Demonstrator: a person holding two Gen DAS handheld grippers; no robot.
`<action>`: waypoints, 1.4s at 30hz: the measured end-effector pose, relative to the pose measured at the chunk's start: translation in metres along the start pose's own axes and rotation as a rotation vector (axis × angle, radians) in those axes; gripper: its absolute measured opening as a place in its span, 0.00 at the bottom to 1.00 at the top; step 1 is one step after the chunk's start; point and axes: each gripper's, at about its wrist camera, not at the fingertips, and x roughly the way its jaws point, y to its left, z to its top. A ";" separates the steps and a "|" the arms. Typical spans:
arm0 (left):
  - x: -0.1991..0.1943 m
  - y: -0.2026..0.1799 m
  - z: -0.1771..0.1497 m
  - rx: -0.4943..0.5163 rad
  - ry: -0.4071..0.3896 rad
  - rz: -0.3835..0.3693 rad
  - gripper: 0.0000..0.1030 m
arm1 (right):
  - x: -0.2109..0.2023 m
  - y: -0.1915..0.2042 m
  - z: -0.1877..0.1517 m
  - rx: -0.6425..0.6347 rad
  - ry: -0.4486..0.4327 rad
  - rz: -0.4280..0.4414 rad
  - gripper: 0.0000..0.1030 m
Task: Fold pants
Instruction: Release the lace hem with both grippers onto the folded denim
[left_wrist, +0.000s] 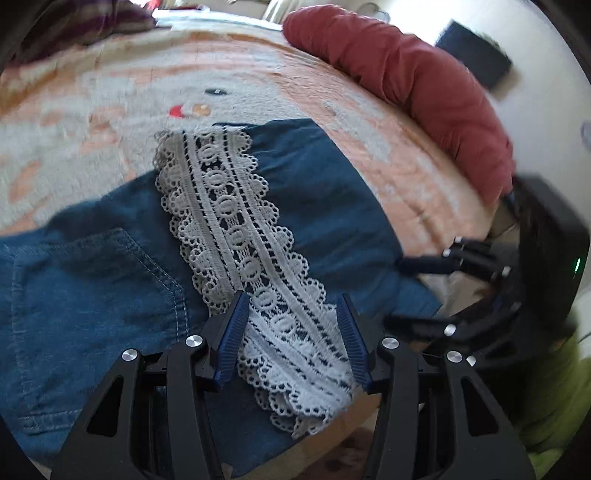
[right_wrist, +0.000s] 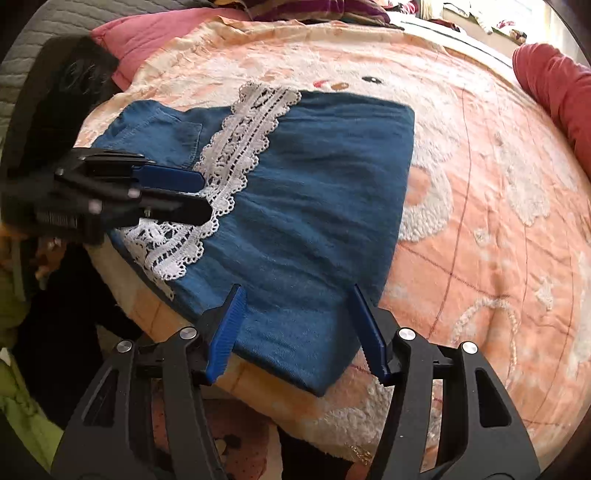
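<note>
The pants (right_wrist: 303, 206) lie folded on the bed (right_wrist: 480, 206), their lace strip (left_wrist: 251, 258) running straight ahead between my left fingers (left_wrist: 236, 332), spread and empty. My right fingers (right_wrist: 225, 332), also spread, straddle the near denim edge.

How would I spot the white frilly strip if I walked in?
Look at the peach patterned blanket covering the bed, then at the blue denim pants folded on it. The lace trim runs across them: the only white, openwork, scalloped band there.
</note>
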 end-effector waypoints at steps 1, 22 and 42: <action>-0.001 -0.004 -0.001 0.015 -0.006 0.020 0.48 | 0.001 0.001 0.000 0.000 0.004 -0.002 0.50; 0.002 -0.037 -0.007 0.150 -0.001 0.086 0.59 | 0.022 -0.030 0.130 0.042 -0.055 -0.068 0.63; -0.049 -0.029 -0.006 0.060 -0.182 0.125 0.82 | 0.006 -0.060 0.117 0.120 -0.195 -0.043 0.82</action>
